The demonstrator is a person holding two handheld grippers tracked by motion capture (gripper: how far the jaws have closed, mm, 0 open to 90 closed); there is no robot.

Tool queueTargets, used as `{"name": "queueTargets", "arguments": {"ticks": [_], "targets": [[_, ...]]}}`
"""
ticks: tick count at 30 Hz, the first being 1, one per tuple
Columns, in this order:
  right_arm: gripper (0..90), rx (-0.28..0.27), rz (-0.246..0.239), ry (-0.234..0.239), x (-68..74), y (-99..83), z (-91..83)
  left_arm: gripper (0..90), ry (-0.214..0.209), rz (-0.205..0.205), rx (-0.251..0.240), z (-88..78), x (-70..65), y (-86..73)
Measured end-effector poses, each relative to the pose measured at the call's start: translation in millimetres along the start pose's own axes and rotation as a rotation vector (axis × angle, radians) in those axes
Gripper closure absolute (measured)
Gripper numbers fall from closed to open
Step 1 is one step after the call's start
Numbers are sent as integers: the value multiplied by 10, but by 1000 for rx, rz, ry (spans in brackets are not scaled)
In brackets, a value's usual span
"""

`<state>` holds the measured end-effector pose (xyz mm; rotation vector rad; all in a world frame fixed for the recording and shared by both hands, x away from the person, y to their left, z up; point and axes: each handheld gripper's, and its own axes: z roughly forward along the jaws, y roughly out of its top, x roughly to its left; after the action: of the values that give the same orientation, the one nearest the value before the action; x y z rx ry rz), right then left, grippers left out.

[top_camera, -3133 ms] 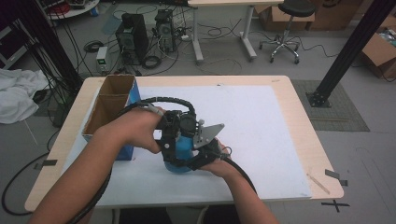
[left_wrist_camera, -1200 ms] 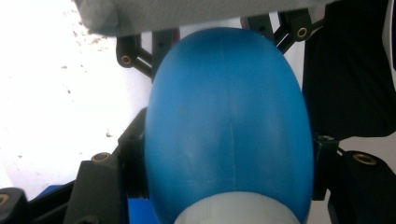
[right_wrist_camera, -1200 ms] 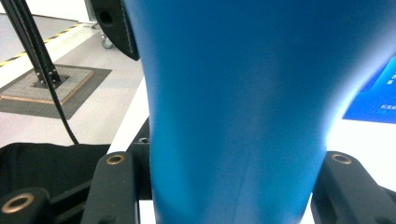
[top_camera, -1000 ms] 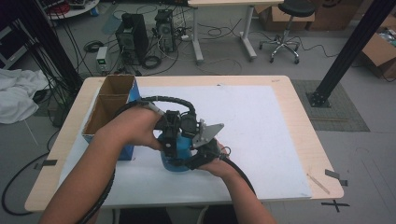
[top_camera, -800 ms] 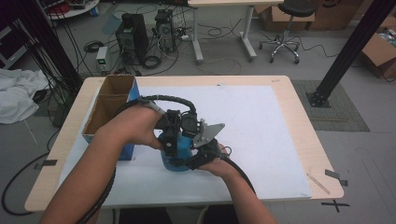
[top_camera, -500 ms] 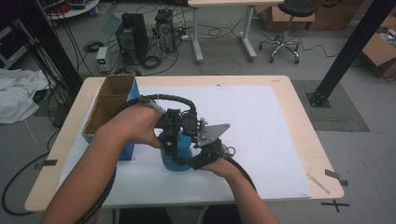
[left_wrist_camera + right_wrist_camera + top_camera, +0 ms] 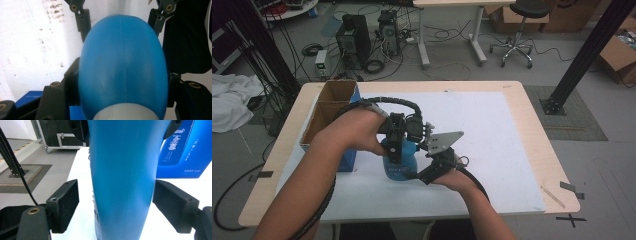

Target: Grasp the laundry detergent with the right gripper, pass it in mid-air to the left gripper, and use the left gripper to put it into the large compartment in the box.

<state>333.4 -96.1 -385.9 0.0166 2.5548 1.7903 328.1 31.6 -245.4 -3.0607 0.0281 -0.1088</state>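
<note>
Two grippers at upright blue bottle (image 7: 398,165): left gripper (image 7: 398,145) clamps top; right gripper (image 7: 117,202), jaws just opening, straddles body untouched.

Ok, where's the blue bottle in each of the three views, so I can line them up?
High view: the blue bottle stands on the white sheet, centre-left, between both hands.
Left gripper view: its rounded body takes up the middle, clamped between the fingers.
Right gripper view: it rises up the centre, with a gap to the fingers on each side.
Shared landmark: the blue carton beside it.
</note>
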Motion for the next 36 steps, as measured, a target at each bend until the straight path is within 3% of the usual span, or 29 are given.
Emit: {"name": "queueTargets", "arguments": {"ticks": [10, 16, 18, 19, 20, 21, 22, 23, 24, 25, 26, 27, 28, 29, 30, 31, 32, 33, 36], "targets": [[89, 30, 14, -5, 10, 62, -137, 381, -3, -29, -1, -97, 46, -20], [0, 94, 32, -17, -7, 100, -276, 381, -15, -94, 12, -209, 109, -91], [0, 124, 38, -21, -20, 105, -333, 381, -19, -130, 16, -264, 136, -130], [0, 149, 43, -26, -31, 112, -381, 381, -21, -168, 17, -313, 161, -166], [0, 149, 43, -26, -31, 112, -381, 381, -21, -168, 17, -313, 161, -166], [0, 176, 42, -30, -42, 128, -437, 381, -29, -221, 24, -378, 199, -212], [0, 176, 42, -30, -42, 128, -437, 381, -29, -221, 24, -378, 199, -212], [0, 206, 40, -38, -54, 153, -492, 381, -29, -290, 20, -447, 238, -262], [0, 220, 38, -41, -59, 168, -521, 381, -29, -290, 20, -447, 238, -262], [0, 236, 37, -43, -65, 182, -551, 381, -32, -361, 14, -523, 279, -320], [0, 236, 37, -43, -65, 182, -551, 381, -32, -361, 14, -523, 279, -320], [0, 269, 31, -48, -79, 204, -606, 381, -39, -437, 1, -602, 323, -391], [0, 269, 31, -48, -79, 204, -606, 381, -39, -437, 1, -602, 323, -391], [0, 310, 28, -49, -95, 216, -655, 381, -50, -509, -11, -672, 364, -471], [0, 310, 28, -49, -95, 216, -655, 381, -50, -509, -11, -672, 364, -471], [0, 352, 22, -49, -107, 221, -696, 380, -62, -564, -21, -740, 396, -551], [0, 352, 22, -49, -107, 221, -696, 380, -62, -564, -21, -740, 396, -551], [0, 385, 18, -47, -117, 222, -734, 380, -77, -608, -28, -810, 417, -639], [0, 419, 12, -49, -131, 219, -768, 380, -82, -641, -28, -886, 420, -719]]}}
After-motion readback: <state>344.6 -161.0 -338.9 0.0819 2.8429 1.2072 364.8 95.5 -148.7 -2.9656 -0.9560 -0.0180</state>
